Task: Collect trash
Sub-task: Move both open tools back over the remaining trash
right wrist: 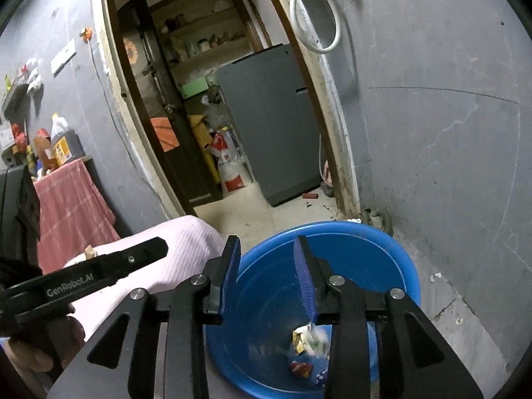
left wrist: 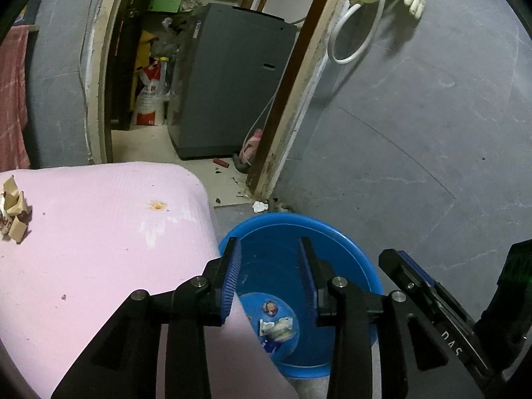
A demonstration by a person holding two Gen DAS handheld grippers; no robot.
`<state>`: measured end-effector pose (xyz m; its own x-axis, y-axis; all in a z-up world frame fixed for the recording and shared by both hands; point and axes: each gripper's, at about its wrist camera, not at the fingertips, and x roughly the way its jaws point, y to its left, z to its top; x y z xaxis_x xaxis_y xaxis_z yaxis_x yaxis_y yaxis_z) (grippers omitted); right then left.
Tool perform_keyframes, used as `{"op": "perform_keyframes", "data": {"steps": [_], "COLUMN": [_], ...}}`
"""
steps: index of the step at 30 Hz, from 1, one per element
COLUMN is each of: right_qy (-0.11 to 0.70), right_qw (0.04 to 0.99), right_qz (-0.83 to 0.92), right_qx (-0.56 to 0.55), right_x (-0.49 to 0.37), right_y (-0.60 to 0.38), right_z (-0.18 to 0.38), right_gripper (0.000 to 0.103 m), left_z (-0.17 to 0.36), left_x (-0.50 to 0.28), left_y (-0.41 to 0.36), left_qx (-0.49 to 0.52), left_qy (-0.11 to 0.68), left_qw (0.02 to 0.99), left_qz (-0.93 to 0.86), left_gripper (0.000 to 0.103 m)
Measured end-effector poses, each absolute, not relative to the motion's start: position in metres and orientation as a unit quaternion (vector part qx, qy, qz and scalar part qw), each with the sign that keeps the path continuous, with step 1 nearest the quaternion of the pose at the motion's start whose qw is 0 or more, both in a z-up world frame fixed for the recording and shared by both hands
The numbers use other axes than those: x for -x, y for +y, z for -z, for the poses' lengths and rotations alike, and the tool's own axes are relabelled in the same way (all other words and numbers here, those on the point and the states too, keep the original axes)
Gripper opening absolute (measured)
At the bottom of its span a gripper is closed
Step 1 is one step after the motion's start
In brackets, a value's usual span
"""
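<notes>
A blue basin [left wrist: 345, 242] stands on the floor beside a pink-covered table [left wrist: 99, 249]; it also shows in the right wrist view [right wrist: 382, 249]. Crumpled wrappers [left wrist: 277, 327] lie in its bottom, seen too in the right wrist view [right wrist: 307, 340]. My left gripper [left wrist: 270, 249] is open and empty above the basin's left side, at the table's corner. My right gripper [right wrist: 266, 249] is open and empty above the basin. Torn brown wrapper pieces [left wrist: 15, 204] lie at the table's far left edge. An orange stain [left wrist: 158, 205] marks the cover.
A doorway opens behind the basin with a grey appliance [left wrist: 229, 79] and a red-and-white sack [left wrist: 149, 96] inside. A white paper scrap [left wrist: 260, 206] lies on the floor by the door frame. A grey wall [left wrist: 432, 116] stands right. A red cloth [right wrist: 69, 199] hangs left.
</notes>
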<state>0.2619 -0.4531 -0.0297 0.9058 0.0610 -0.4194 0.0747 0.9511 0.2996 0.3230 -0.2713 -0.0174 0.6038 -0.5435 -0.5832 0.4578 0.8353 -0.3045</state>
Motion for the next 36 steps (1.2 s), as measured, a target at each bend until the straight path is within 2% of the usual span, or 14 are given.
{"op": "perform_keyframes", "data": {"steps": [2, 4, 7, 9, 11, 13, 15, 18, 22, 36], "right_qy": [0.214, 0.206, 0.189, 0.176, 0.164, 0.15, 0.134, 0.108, 0.073, -0.006], "right_qw": [0.964, 0.966, 0.97, 0.974, 0.976, 0.979, 0.981, 0.984, 0.988, 0.993], "right_qz": [0.004, 0.005, 0.004, 0.004, 0.001, -0.002, -0.006, -0.016, -0.032, -0.077], "right_qx": [-0.156, -0.155, -0.15, -0.144, -0.14, -0.14, -0.142, -0.14, -0.136, -0.095], "right_x": [-0.262, -0.26, -0.256, -0.254, -0.252, -0.249, -0.247, -0.241, -0.234, -0.216], "right_y": [-0.453, -0.452, -0.45, -0.446, -0.443, -0.439, -0.436, -0.429, -0.418, -0.359], "right_z": [0.029, 0.027, 0.022, 0.018, 0.015, 0.011, 0.007, 0.0, -0.009, -0.044], "right_gripper": [0.036, 0.044, 0.052, 0.055, 0.06, 0.078, 0.08, 0.089, 0.103, 0.103], "left_z": [0.016, 0.014, 0.007, 0.002, -0.005, -0.011, -0.019, -0.03, -0.043, -0.059], "left_x": [-0.323, -0.322, -0.318, -0.316, -0.313, -0.309, -0.306, -0.297, -0.282, -0.24], "left_y": [-0.267, -0.261, -0.25, -0.242, -0.229, -0.216, -0.206, -0.187, -0.164, -0.09], "left_qx": [0.066, 0.067, 0.069, 0.074, 0.082, 0.091, 0.093, 0.1, 0.089, 0.081], "left_qy": [0.344, 0.339, 0.328, 0.317, 0.302, 0.284, 0.27, 0.236, 0.196, 0.138], "left_qw": [0.895, 0.898, 0.905, 0.91, 0.918, 0.926, 0.933, 0.947, 0.962, 0.981], "left_qz": [0.278, 0.274, 0.263, 0.256, 0.245, 0.232, 0.219, 0.195, 0.169, 0.111], "left_gripper": [0.036, 0.037, 0.046, 0.059, 0.068, 0.074, 0.085, 0.095, 0.098, 0.101]}}
